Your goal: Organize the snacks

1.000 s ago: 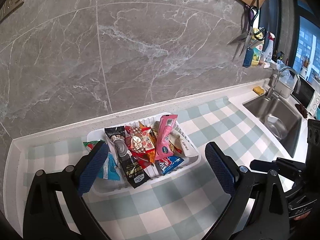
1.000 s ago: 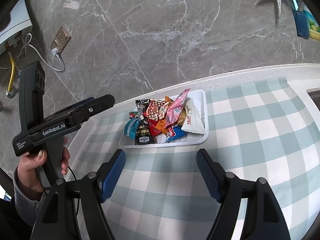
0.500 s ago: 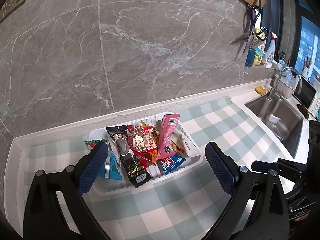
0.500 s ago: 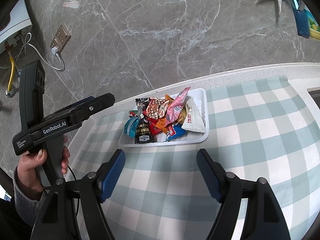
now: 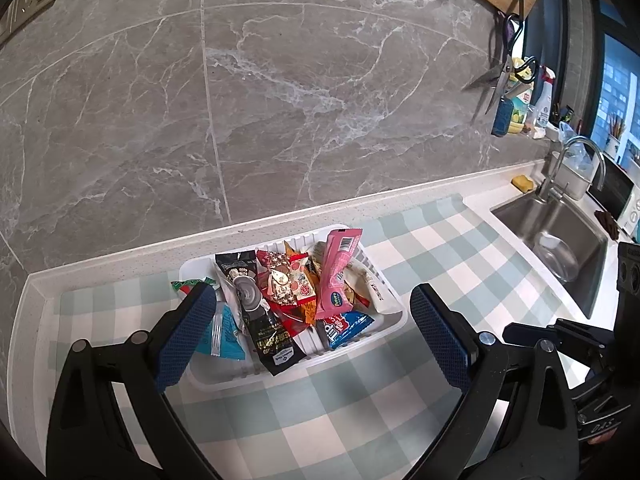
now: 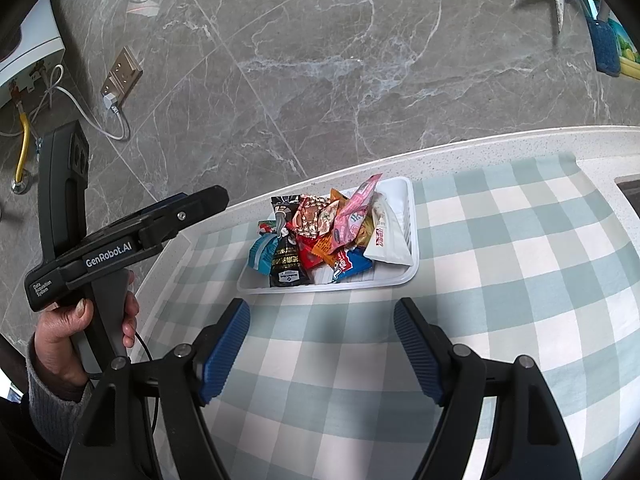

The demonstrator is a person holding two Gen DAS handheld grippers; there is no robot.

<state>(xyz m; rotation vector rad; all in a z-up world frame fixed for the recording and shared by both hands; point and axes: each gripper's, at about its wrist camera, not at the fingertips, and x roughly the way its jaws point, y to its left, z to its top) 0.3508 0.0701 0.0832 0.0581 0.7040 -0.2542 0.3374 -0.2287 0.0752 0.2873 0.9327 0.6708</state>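
Left wrist view: the left gripper (image 5: pixel 308 334) is hovering wide and empty just before the white tray (image 5: pixel 394 322), where the snack packets (image 5: pixel 298 300) are lying heaped together.

Right wrist view: the right gripper (image 6: pixel 322 350) is hanging wide, holding nothing, nearer the camera than the tray (image 6: pixel 414 256), leaving the pile clear.

Not much readable here tbh. The left gripper (image 6: pixel 216 200) has "GenRobot.AI" in white along its black body, plus a small "Data Acquisition System" label near the back end. In the tray, the blue snack packet (image 5: pixel 347 325) says "Tip" in big white letters. The black packet (image 5: pixel 272 338) has gold characters and the white packet (image 6: pixel 386 236) has red print, both too small to make out.
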